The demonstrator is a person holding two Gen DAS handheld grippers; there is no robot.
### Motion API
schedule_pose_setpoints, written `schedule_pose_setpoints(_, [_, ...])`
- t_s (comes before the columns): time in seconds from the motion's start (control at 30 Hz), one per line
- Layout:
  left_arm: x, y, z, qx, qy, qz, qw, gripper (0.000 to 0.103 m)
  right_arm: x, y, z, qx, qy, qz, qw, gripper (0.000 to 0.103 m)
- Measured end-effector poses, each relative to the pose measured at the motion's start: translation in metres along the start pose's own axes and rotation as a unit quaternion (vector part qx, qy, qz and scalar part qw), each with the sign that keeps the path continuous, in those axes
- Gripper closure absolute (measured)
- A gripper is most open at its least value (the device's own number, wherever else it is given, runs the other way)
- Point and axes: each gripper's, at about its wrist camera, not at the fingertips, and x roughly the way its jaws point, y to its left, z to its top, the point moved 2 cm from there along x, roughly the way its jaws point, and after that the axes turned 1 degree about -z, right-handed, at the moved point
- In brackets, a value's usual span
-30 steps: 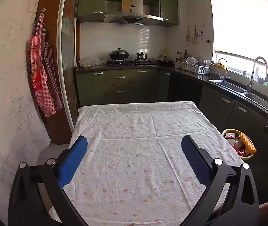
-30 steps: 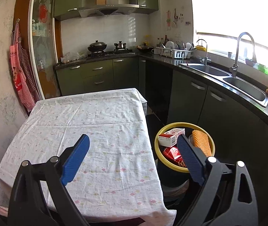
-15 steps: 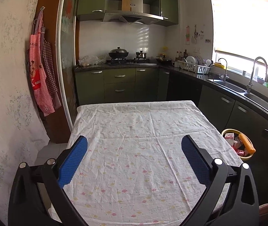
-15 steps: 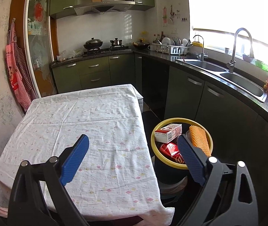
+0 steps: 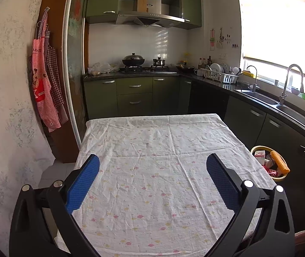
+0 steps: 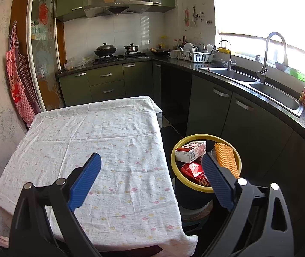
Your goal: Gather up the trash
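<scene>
A yellow-rimmed trash bin (image 6: 206,136) stands on the floor right of the table; it also shows in the left wrist view (image 5: 259,148). It holds a white and red carton (image 6: 190,151), a red wrapper (image 6: 194,169) and an orange ribbed piece (image 6: 225,159). My left gripper (image 5: 152,162) is open and empty above the table's near half. My right gripper (image 6: 151,160) is open and empty over the table's right edge, its right finger (image 6: 216,180) in front of the bin. The table (image 5: 152,145) has a white flowered cloth with no loose items on it.
Green kitchen cabinets (image 5: 134,95) with a stove and pots stand behind the table. A counter with a double sink (image 6: 274,98) and dish rack (image 6: 193,55) runs along the right. Aprons (image 5: 45,90) hang on the left wall.
Both grippers have drawn back and risen a little, so the table and bin look slightly farther. The jaws stay open and empty.
</scene>
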Motion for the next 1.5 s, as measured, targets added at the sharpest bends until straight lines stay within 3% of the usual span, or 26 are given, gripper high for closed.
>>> schedule_pose_setpoints(1.5, [0.0091,-0.0052,-0.0018,0.014,0.013,-0.010,0.9998,0.005,0.0016,-0.0017,-0.0010,-0.001,0.003,0.000,1.000,0.013])
